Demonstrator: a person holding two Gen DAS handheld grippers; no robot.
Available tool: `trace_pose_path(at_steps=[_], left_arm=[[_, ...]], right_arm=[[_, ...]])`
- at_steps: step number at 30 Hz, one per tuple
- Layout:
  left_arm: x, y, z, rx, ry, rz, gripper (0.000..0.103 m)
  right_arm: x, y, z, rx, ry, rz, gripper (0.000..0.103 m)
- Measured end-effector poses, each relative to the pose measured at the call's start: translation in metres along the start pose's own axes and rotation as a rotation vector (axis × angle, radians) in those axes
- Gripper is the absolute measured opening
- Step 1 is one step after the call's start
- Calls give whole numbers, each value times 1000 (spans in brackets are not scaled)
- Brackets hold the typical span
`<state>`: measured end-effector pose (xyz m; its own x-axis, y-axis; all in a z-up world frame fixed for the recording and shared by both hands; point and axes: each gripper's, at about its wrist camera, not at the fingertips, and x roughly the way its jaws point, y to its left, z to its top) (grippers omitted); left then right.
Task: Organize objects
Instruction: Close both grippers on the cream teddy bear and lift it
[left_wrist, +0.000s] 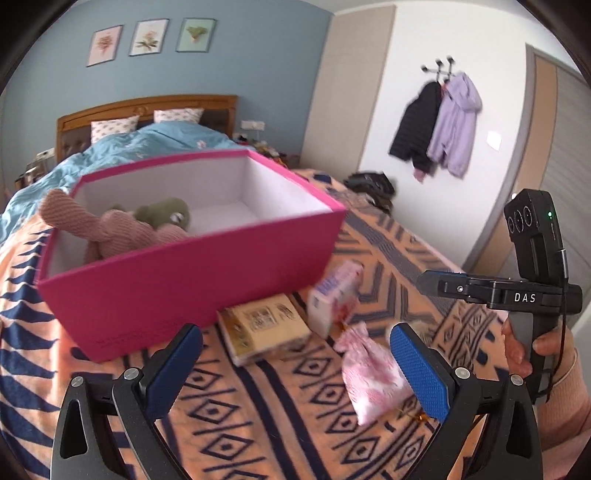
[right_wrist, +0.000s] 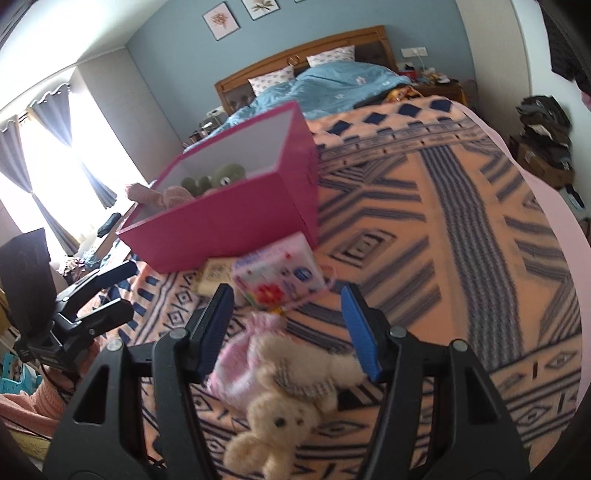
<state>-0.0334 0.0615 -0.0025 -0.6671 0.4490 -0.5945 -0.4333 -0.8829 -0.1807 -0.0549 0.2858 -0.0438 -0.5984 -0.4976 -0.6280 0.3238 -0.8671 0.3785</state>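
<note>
1. My right tool has its blue pads spread wide with nothing clamped; a cream plush bunny lies on the bed between and below its arms.
2. My left tool is likewise spread apart and holds nothing, hovering over the patterned orange-and-navy blanket.
3. A pink-and-white drawstring pouch lies just inside my left tool's right pad; in the right wrist view it sits under the bunny's head end.
4. Just beyond the pouch are a white-and-pink carton, tilted up on one edge, and a flat tan box lying beside it.
5. Behind both stands the open pink box, near the tan box; whether they touch I cannot tell.
6. Inside the pink box are a pink knitted plush, one limb hanging over the rim, and a green plush.
7. Farther back are a blue duvet, two pillows and a wooden headboard.
</note>
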Motion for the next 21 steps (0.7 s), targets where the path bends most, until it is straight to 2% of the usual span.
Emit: trace_pose_path(at_steps=[10, 16, 21], left_arm=[[20, -34, -16, 53, 106, -136, 103], [33, -55, -24, 88, 172, -192, 103], [39, -67, -30, 96, 214, -240, 103]], right_arm=[[-3, -34, -51, 124, 86, -18, 62], [4, -44, -55, 175, 88, -7, 62], [18, -43, -51, 197, 96, 67, 59]])
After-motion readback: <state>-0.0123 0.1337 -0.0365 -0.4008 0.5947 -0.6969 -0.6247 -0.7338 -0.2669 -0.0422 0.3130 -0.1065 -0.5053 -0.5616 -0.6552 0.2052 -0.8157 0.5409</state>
